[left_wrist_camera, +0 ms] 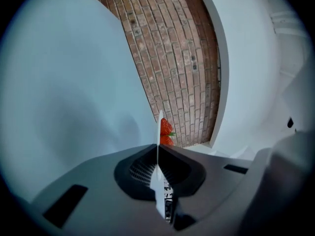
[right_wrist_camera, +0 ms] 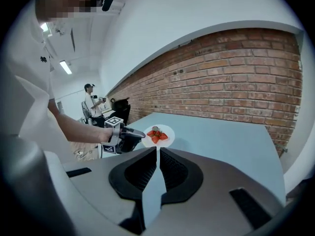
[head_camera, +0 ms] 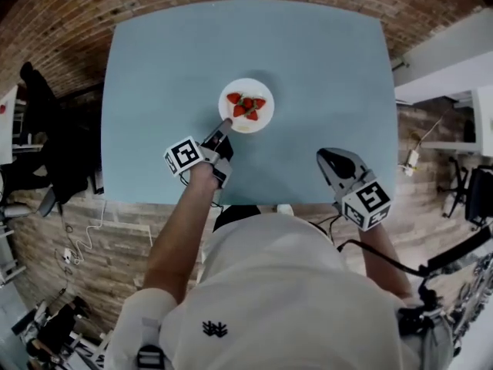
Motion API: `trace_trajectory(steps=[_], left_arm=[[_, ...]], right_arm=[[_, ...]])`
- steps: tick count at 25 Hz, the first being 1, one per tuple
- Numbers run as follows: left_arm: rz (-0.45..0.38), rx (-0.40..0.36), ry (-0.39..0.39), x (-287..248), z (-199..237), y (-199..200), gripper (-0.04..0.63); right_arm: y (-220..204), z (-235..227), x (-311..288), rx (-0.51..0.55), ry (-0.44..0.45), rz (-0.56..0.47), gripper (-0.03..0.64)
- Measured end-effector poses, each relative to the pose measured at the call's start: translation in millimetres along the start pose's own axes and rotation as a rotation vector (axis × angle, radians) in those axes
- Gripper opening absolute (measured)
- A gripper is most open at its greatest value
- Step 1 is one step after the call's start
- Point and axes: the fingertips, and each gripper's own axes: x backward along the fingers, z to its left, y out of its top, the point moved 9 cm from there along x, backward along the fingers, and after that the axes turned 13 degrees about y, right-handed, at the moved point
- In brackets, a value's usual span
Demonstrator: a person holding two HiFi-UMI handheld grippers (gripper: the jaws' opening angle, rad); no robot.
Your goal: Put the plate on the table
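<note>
Plate point(head_camera: 248, 124) with strawberries point(head_camera: 246, 106) sits centrally on the worktop point(head_camera: 323, 75); we judge it stiff, light and breakable. Our left claw point(head_camera: 225, 125) is clamped on its near-left rim, a sensible hold. Our right claw point(head_camera: 330, 159) is closed and empty.

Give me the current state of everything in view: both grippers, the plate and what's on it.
left gripper: shut on the near rim of the plate.
right gripper: shut, empty, held over the near edge of the table.
plate: level, at the table's middle; resting or just above it, cannot tell.
strawberries: clustered at the plate's centre.
</note>
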Motion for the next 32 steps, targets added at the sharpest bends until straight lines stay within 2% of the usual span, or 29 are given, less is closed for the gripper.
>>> trace_trajectory(steps=[10,23,29,32], left_arm=[[0.059,0.045,0.033,-71.2,42.7,31.4,0.009],[0.072,0.142,0.088,-91.9,62.8,37.0,0.009],[0.051,0.101,0.13,-91.5,58.2,35.8,0.011],[0.04,0.069,0.162,-91.0,52.1,35.4,0.056]], right_arm=[[5.4,-13.4,-16.2,-0.051,-0.072,0.063,0.023],[6.3,-9.7,-34.8,-0.084,-0.066,0.093,0.023],[7.8,-4.3,-37.4,-0.082,-0.053,0.097,0.023],[5.2,-2.2,-34.9,-0.083,-0.053,0.09,0.022]])
